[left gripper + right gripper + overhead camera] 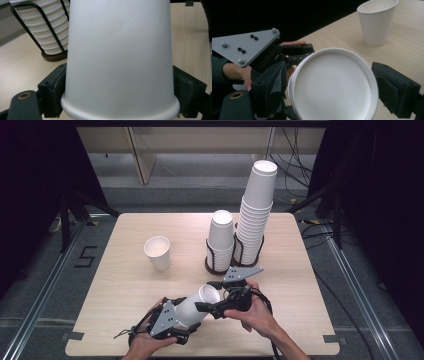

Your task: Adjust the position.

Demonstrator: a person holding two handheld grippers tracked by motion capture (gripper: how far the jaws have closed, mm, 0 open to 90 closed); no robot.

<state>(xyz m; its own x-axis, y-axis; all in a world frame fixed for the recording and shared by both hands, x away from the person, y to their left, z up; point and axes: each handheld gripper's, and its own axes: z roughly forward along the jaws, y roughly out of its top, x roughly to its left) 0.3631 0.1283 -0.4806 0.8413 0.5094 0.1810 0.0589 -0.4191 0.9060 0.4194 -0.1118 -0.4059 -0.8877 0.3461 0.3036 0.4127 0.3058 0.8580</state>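
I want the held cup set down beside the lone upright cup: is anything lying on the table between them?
Nothing visible: the held cup, gripped by the left gripper, faces bare table up to the upright cup; the racked stacks stand off to the right.

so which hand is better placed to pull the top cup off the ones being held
Right, probably. The right gripper has its jaws either side of the bottom end of the held cups, where a cup could slide off. The left gripper already clamps the rim end and looks better suited to hold it steady.

We see a lone paper cup upright on the bench, well apart from two cup stacks in black wire holders: a short stack just beside a tall stack.
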